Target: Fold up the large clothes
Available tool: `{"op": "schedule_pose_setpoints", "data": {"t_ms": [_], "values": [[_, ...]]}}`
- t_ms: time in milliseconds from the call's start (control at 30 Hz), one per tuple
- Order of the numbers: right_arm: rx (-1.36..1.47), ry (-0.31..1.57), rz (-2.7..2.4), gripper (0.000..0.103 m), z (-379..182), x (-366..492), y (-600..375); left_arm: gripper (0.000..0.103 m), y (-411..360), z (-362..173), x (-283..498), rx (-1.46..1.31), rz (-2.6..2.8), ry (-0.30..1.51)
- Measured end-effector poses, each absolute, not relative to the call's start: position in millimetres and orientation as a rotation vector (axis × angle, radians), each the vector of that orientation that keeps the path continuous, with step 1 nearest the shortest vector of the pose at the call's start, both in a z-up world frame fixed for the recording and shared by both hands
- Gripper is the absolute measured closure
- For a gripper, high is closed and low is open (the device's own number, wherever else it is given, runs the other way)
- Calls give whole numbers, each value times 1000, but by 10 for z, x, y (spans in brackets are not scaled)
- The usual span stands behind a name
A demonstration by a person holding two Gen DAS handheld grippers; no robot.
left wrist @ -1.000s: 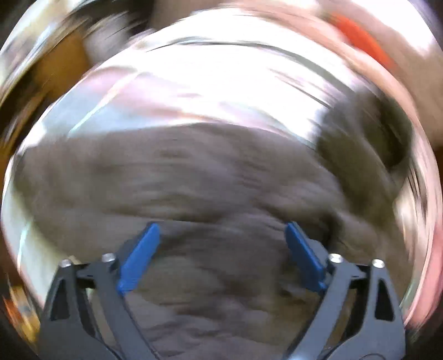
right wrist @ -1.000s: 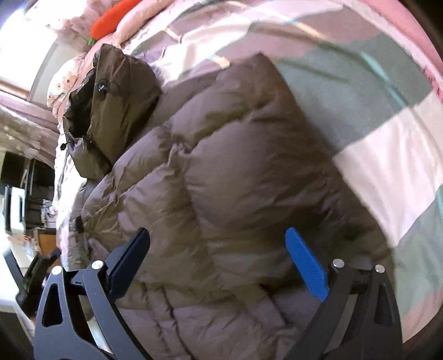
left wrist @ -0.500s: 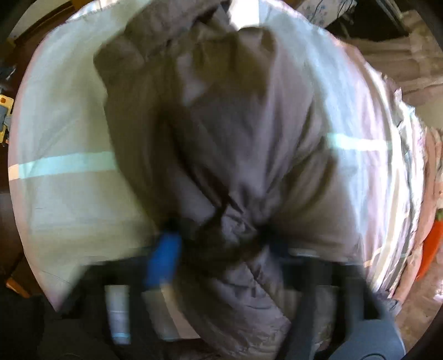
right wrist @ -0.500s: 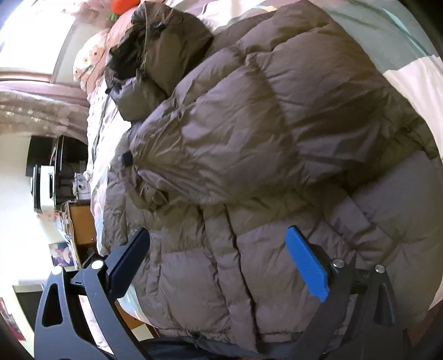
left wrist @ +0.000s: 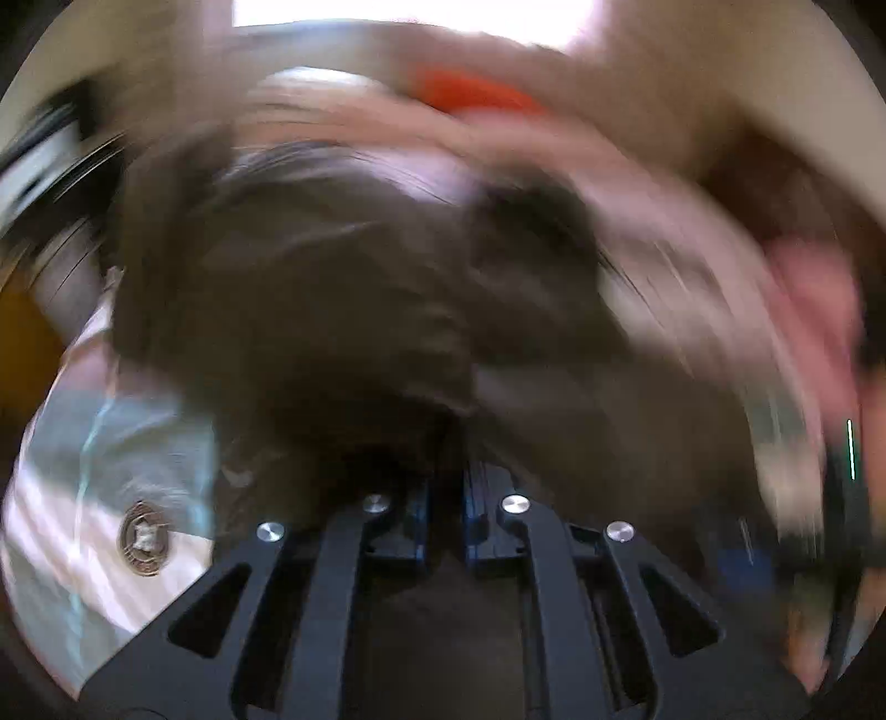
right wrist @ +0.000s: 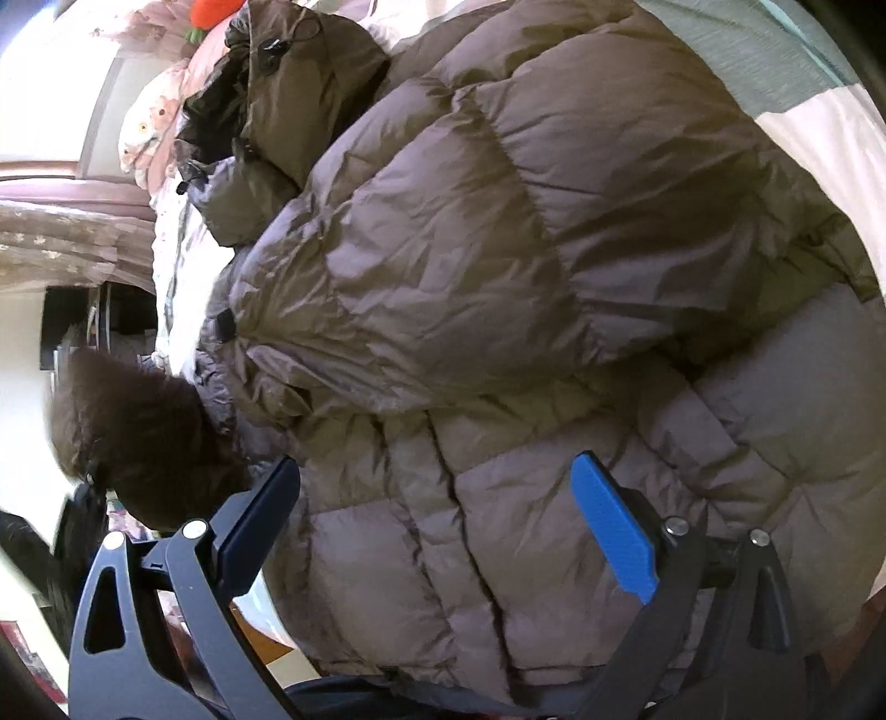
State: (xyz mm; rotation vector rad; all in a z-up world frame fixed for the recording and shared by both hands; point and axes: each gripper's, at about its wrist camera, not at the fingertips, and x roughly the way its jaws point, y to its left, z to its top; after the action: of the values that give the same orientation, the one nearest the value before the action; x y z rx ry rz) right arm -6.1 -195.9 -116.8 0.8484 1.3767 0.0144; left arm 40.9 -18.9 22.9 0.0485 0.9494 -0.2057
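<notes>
A large brown puffer jacket (right wrist: 498, 249) lies on the bed with its hood (right wrist: 299, 83) at the top left and one sleeve folded across the body. My right gripper (right wrist: 443, 526) hangs open just above the jacket's quilted lower part, with nothing between its blue pads. In the blurred left wrist view, my left gripper (left wrist: 446, 498) is shut, and dark jacket fabric (left wrist: 343, 288) is bunched into its jaws. A blurred brown bunch of jacket (right wrist: 138, 437) is lifted at the left of the right wrist view.
The bed cover (right wrist: 803, 105) has pink, white and grey-green checks. An orange soft toy (right wrist: 213, 8) lies by the flowered pillows at the head of the bed. A round badge (left wrist: 144, 537) shows on the cover. Curtains (right wrist: 66, 243) and furniture stand beyond the bed's edge.
My left gripper has gone from wide open to shut on jacket fabric, and its view has swung round. The right gripper has slid towards the jacket's lower part. A lifted brown bunch has appeared at its left.
</notes>
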Motion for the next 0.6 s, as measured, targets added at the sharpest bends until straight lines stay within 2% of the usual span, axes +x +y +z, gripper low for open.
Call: {"op": "schedule_pose_setpoints", "data": {"t_ms": [67,133,400,500,533,600], "values": [[848,1372,-25,4,-1172,-78,-2022,90,-512,57,287,88,-259,1066],[865,1354,-48,4,-1158,-103,-2087,89,-480,-26,312,15,-268,1168],[946,1224,-62,4,-1050,-127,-2231,82,608,-160,713,-347,-89,1264],[1007,1210,32,4,-1079,-80,-2127,78,673,-321,672,-345,-83,1285],[1063,1208,96,4,-1116,-61,-2068,74,613,-316,660,-315,-92,1282],[1205,1207,235,4,-1207,-22,-1949,60,357,-305,552,-226,-148,1269]]}}
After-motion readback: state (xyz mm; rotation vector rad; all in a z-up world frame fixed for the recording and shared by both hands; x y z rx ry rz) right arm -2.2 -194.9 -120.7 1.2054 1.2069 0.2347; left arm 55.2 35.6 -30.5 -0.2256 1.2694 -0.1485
